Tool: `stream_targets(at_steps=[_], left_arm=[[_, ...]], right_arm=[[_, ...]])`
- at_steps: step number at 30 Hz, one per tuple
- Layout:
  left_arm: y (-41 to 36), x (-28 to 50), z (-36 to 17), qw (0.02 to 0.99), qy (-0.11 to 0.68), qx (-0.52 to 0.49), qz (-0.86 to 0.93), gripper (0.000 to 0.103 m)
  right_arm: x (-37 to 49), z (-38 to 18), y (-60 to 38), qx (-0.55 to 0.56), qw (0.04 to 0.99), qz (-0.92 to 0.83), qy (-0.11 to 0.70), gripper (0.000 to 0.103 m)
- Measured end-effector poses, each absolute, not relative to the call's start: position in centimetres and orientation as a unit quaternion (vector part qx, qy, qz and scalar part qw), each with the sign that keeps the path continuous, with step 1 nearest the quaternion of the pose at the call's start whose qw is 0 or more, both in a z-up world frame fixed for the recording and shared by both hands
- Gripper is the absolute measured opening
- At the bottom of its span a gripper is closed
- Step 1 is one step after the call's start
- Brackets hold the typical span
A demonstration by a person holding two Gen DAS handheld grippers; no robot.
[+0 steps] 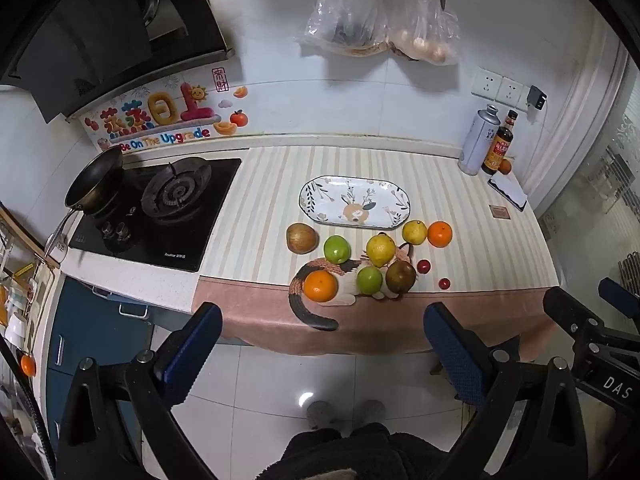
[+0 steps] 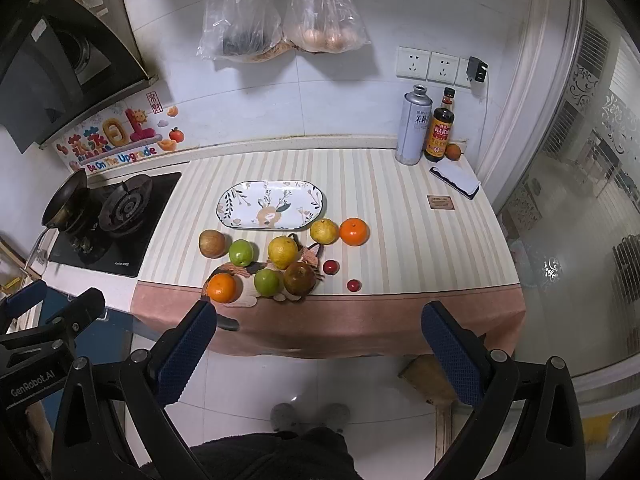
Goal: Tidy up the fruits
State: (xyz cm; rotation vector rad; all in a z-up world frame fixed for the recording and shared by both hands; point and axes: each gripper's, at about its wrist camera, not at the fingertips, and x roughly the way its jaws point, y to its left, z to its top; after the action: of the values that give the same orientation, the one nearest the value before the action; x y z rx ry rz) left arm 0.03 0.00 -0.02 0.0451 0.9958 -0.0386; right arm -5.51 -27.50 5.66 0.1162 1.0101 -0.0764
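Several fruits lie on the striped counter cloth [image 1: 260, 184] in front of an oval patterned plate [image 1: 354, 202] [image 2: 272, 204], which holds nothing. Among them are an orange [image 1: 320, 286] [image 2: 221, 288] on a cat-shaped mat [image 1: 340, 280], a brown apple [image 1: 302, 238] [image 2: 212, 243], green fruits [image 1: 337, 249] [image 2: 241, 251], yellow fruits [image 1: 380, 249] [image 2: 282, 252], a second orange [image 1: 439, 234] [image 2: 353, 231] and two small red fruits [image 1: 423, 266] [image 2: 331, 267]. My left gripper [image 1: 322, 344] and right gripper [image 2: 320, 344] both hang open over the floor, short of the counter's front edge, holding nothing.
A gas hob [image 1: 160, 208] with a pan [image 1: 94, 180] sits left of the cloth. Bottles [image 2: 414, 130] and a small orange [image 2: 453, 151] stand at the back right by wall sockets [image 2: 428, 65]. Plastic bags [image 2: 280, 20] hang on the wall. A person's slippered feet [image 2: 308, 416] stand on the tiled floor.
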Motion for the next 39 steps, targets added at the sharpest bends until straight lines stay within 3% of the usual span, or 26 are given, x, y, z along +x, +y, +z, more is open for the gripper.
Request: stream_targets(at_steps=[39], left_arm=[[-0.19, 0.53, 0.96, 0.881, 0.473, 0.022, -0.018, 0.103]], right_arm=[[-5.60, 5.72, -27.23, 0.057, 0.872, -0.032, 0.484, 0.103]])
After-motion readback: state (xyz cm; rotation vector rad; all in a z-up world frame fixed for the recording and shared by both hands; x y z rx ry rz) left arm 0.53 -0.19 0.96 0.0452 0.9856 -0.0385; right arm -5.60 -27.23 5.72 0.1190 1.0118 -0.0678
